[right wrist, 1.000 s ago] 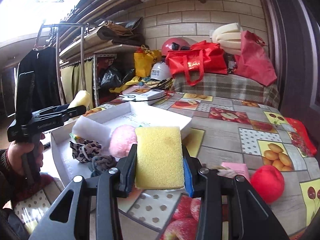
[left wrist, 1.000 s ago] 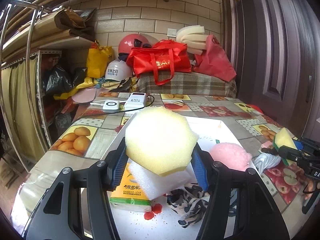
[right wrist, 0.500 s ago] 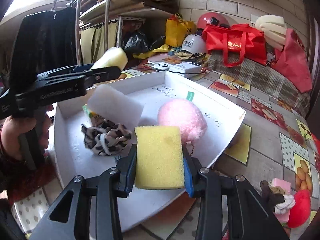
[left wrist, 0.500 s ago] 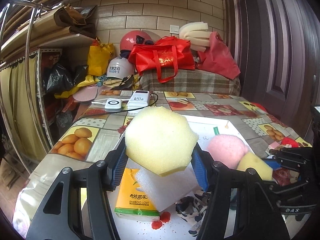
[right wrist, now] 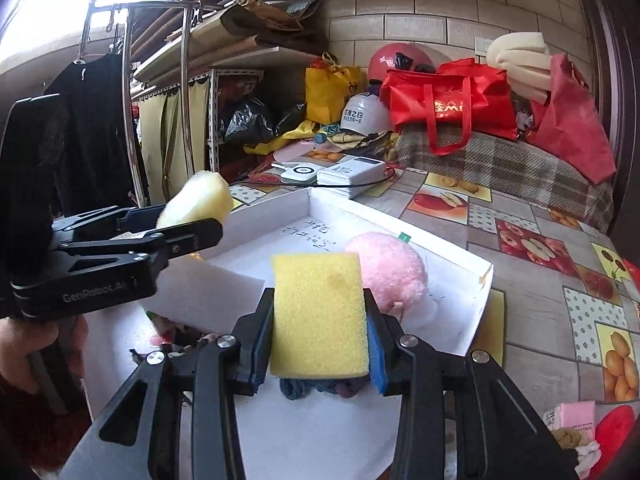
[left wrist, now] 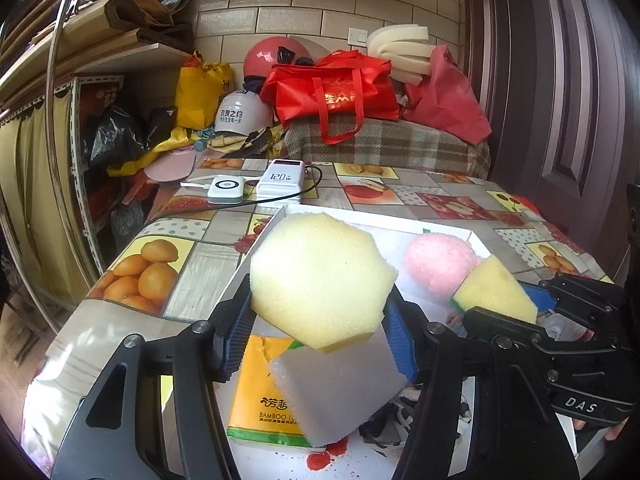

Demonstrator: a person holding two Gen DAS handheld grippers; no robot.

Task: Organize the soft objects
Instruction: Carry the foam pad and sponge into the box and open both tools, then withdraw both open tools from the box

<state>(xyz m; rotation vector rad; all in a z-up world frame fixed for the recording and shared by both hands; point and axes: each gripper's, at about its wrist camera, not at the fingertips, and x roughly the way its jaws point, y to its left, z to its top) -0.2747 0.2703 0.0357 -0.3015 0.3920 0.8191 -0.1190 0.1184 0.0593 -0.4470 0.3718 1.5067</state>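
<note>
My left gripper (left wrist: pixel 318 320) is shut on a pale yellow round sponge (left wrist: pixel 320 276) and holds it above the white tray (left wrist: pixel 276 220). My right gripper (right wrist: pixel 318 344) is shut on a yellow rectangular sponge (right wrist: pixel 320 312), also above the tray (right wrist: pixel 476 308). In the tray lie a pink fluffy ball (right wrist: pixel 388 272), a white foam block (left wrist: pixel 340 388), a yellow tissue pack (left wrist: pixel 256 392) and a dark scrunchie (right wrist: pixel 312 388). The right gripper also shows in the left wrist view (left wrist: pixel 516 304), and the left gripper in the right wrist view (right wrist: pixel 192 220).
Two white power banks (left wrist: pixel 256 184) with a cable lie behind the tray. A red plush (right wrist: pixel 612 424) and a pink pack (right wrist: pixel 572 420) sit at the table's right. Red bags (left wrist: pixel 336 88) and helmets stand at the back. A shelf rack (left wrist: pixel 60 120) stands left.
My right gripper has carried the yellow sponge leftward from beside the tray to above it. My left gripper has risen slightly, still holding its sponge over the tray.
</note>
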